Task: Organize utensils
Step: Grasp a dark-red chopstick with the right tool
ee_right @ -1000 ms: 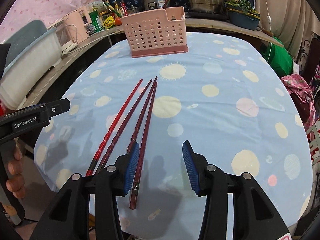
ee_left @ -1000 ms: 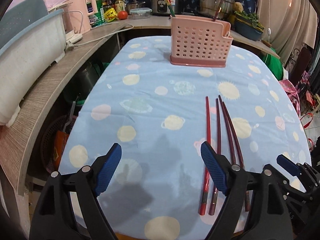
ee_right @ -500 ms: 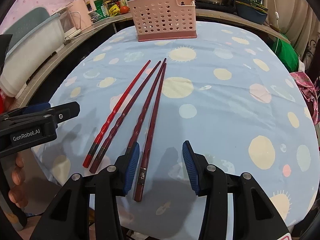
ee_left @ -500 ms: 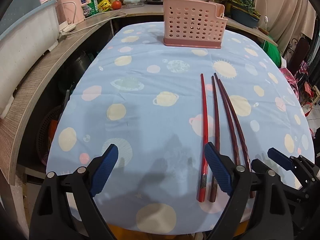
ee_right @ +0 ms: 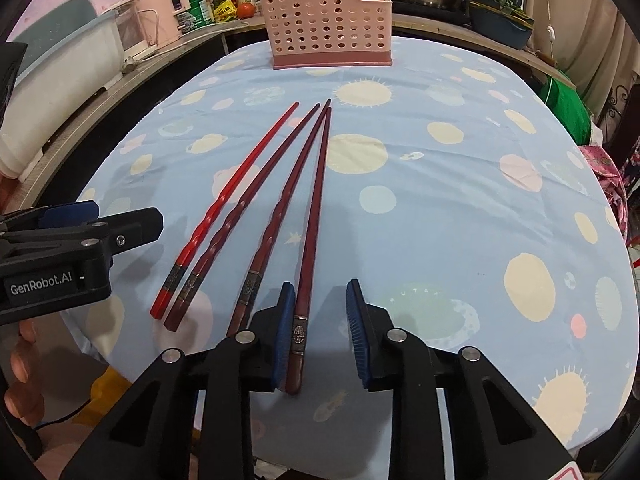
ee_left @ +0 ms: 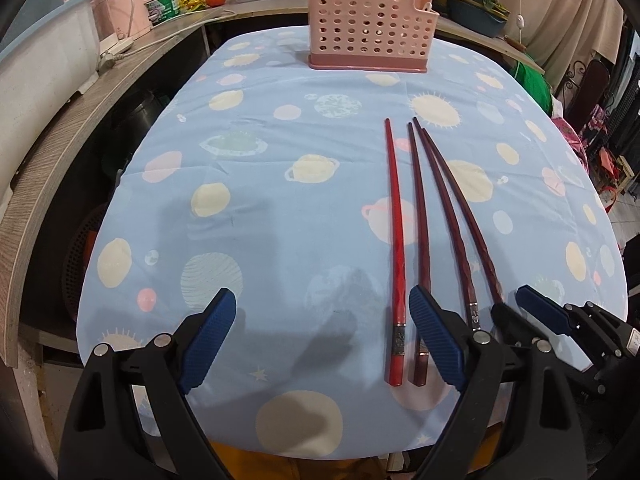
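Your right tool (ee_right: 318, 320) is parted, straddling the butt of the rightmost chopstick (ee_right: 314, 208) on the desk (ee_right: 460, 200). Lower until both pads flank it, then close squarely so it cannot roll. Your left tool (ee_left: 320, 336) gapes wide and empty beside the other three. The pink holder (ee_right: 328, 24) waits at the far edge.

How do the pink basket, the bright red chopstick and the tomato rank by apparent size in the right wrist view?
1. Chopstick, longest span, though nearest the camera.
2. Basket, farther back, so probably bigger in reality.
3. Tomato, smallest and farthest.
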`<state>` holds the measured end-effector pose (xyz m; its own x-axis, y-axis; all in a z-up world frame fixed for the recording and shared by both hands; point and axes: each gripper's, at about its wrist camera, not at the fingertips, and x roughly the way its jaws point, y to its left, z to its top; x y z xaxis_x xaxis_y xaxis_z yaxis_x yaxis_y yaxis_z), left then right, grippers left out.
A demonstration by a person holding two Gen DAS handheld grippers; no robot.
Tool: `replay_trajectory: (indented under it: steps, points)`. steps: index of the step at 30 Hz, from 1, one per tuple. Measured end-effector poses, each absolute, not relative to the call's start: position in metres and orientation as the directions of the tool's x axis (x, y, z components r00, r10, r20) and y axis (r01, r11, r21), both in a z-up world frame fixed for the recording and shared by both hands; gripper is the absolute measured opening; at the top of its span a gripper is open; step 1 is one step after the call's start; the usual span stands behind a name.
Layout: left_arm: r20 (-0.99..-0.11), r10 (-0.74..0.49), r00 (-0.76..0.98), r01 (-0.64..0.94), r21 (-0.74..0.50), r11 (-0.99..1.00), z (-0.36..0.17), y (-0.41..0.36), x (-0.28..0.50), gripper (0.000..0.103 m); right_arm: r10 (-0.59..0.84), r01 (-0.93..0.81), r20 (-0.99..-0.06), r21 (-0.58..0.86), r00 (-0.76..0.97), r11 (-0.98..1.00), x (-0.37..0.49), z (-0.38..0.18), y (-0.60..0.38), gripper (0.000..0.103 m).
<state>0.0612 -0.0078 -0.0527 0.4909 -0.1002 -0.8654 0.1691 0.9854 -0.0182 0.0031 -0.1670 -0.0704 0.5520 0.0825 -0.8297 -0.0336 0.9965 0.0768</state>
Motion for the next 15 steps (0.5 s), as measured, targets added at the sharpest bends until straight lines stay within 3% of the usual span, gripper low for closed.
replay_trajectory:
  steps: [3, 15]
  points:
    - [-0.869, -0.106, 0.483, 0.187, -0.015, 0.982, -0.055, -0.013, 0.061, 0.084, 0.095, -0.008, -0.829, 0.108, 0.552, 0.994, 0.005, -0.072, -0.176, 0.007]
    - [-0.891, -0.134, 0.433, 0.211, -0.044, 0.977, -0.071, -0.021, 0.061, 0.083, 0.118, 0.001, -0.824, 0.143, 0.554, 0.99, 0.008, -0.072, -0.183, 0.007]
